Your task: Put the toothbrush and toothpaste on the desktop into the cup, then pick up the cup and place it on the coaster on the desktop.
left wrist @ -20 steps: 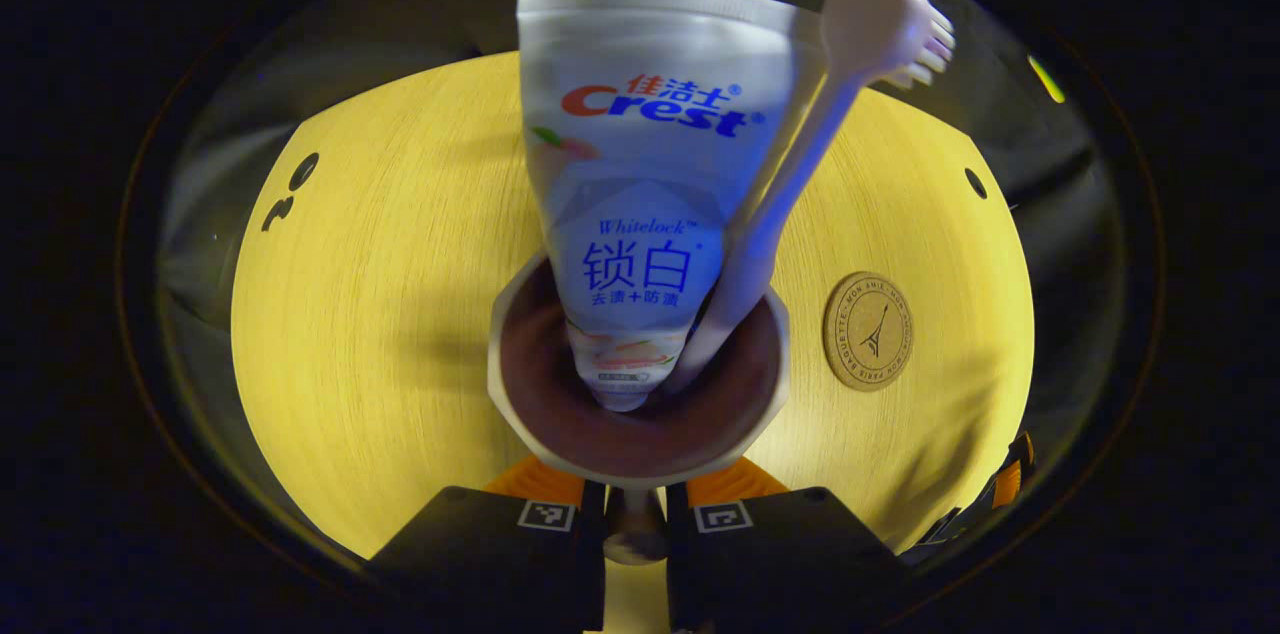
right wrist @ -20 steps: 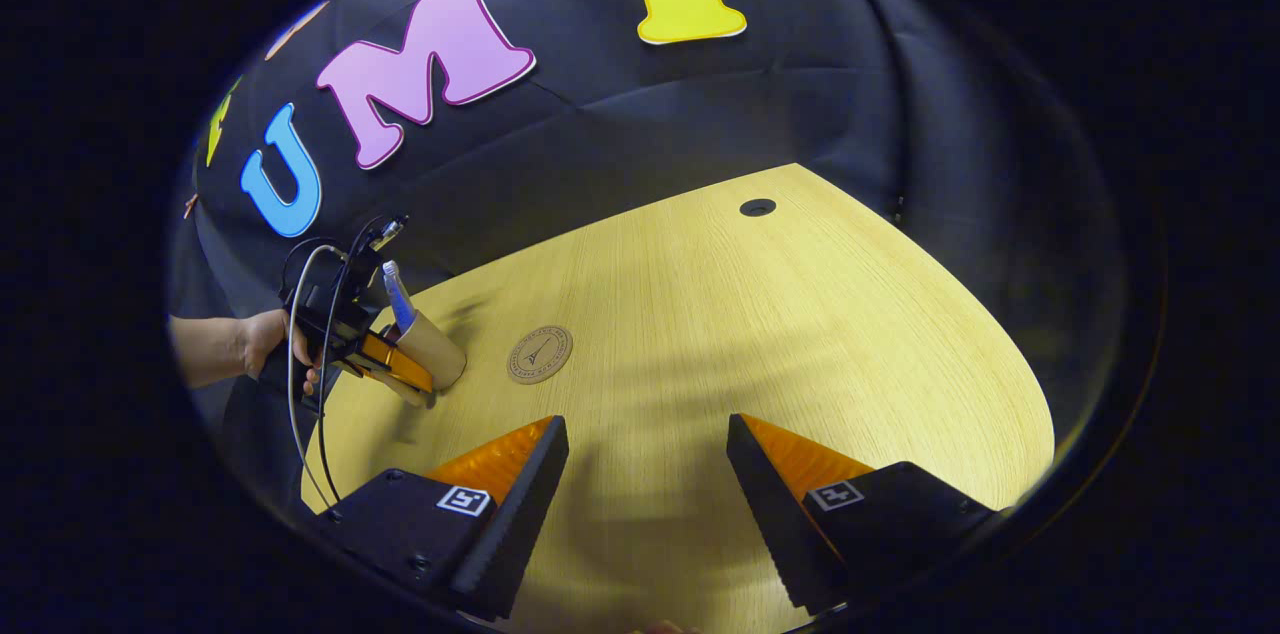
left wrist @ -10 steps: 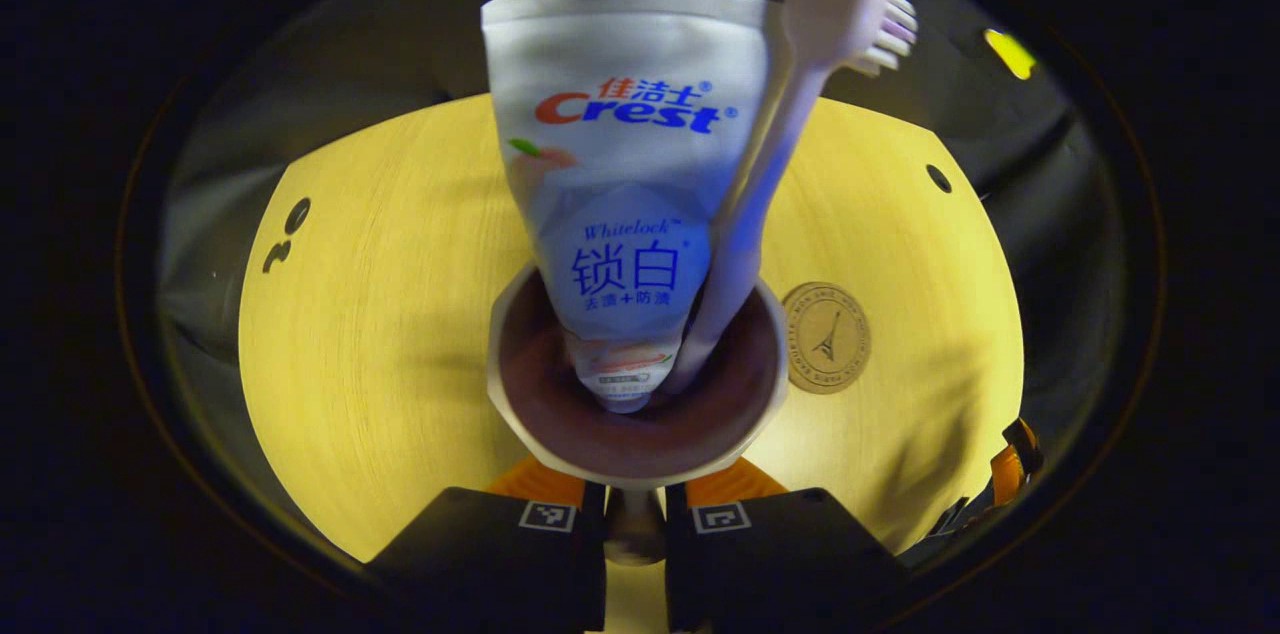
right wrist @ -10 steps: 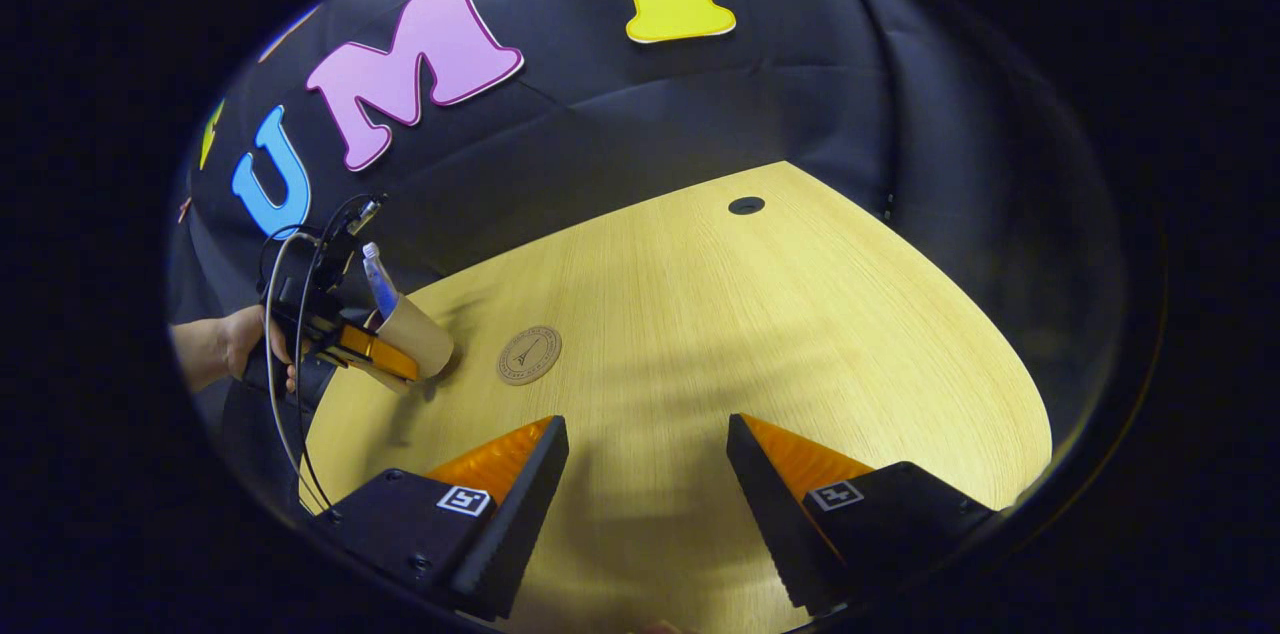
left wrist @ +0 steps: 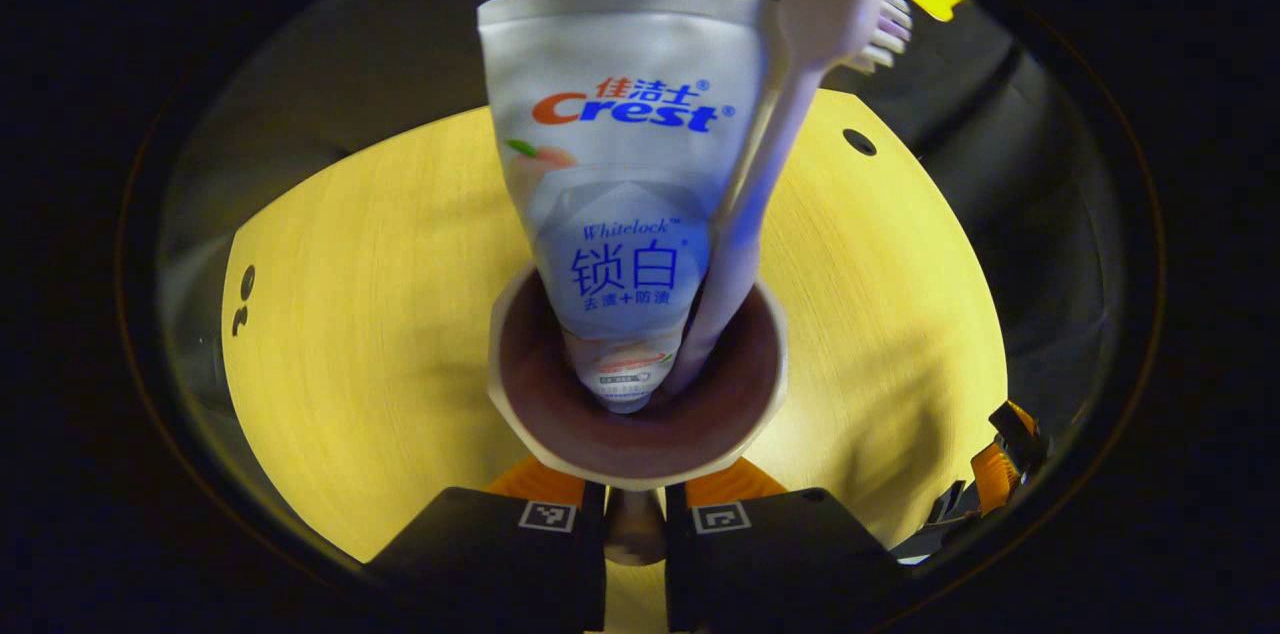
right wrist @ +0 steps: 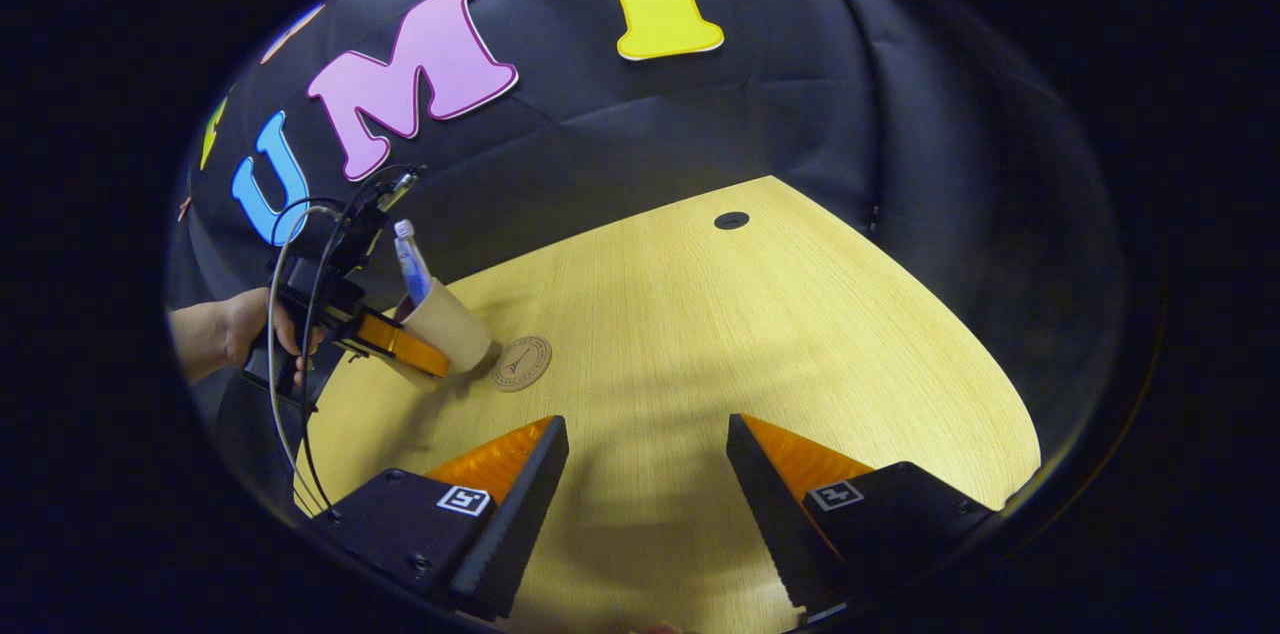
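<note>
A beige cup (left wrist: pixel 636 434) with a dark inside hangs tilted above the wooden desktop (left wrist: pixel 380 314), and my left gripper (left wrist: pixel 635 514) is shut on it at its near side. Standing in the cup are a white toothpaste tube (left wrist: pixel 625 164) and a pale toothbrush (left wrist: pixel 790 114). In the right gripper view the cup (right wrist: pixel 450 329) hovers just left of the round cork coaster (right wrist: pixel 520 362), held by the left gripper (right wrist: pixel 395 346), with the toothpaste tube (right wrist: pixel 410 264) sticking up. My right gripper (right wrist: pixel 645 494) stands open above the desktop with nothing between its fingers.
A person's hand (right wrist: pixel 230 334) holds the left gripper, with cables looping off it. The desktop has a round cable hole (right wrist: pixel 731 220) at the far side and dark holes (left wrist: pixel 243 294) at its left. The right gripper (left wrist: pixel 1000 464) shows low right.
The left gripper has carried the cup towards the coaster, which has slid behind the cup in the left gripper view. The right gripper stays open and has hardly moved.
</note>
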The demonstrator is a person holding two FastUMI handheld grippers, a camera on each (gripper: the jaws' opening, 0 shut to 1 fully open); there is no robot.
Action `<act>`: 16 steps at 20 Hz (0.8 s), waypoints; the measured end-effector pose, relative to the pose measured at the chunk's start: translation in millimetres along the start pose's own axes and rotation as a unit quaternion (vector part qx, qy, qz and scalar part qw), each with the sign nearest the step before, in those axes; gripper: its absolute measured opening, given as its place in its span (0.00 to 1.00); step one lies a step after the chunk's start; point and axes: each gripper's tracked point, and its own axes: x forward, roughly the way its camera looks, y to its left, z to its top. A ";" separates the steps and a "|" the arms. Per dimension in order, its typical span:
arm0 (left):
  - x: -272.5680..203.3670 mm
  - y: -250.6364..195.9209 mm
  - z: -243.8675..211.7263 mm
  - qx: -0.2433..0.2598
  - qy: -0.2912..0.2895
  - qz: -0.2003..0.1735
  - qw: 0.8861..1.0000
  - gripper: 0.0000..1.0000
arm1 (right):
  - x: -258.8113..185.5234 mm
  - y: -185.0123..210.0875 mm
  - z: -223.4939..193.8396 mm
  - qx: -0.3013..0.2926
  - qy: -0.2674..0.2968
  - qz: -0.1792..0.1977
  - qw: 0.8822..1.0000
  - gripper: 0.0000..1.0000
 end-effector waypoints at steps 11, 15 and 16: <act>26.6 -33.9 1.5 0.054 0.036 0.009 0.998 0.28 | -10.7 -2.9 -0.2 0.018 -0.010 0.003 1.000 0.98; 26.8 -33.9 -0.4 0.056 0.046 0.019 0.997 0.28 | -9.6 -11.0 1.0 0.024 -0.010 -0.001 1.000 0.98; 27.7 -34.8 -2.3 0.055 0.048 0.018 0.997 0.28 | -9.0 -13.9 1.4 0.024 -0.010 -0.003 1.000 0.98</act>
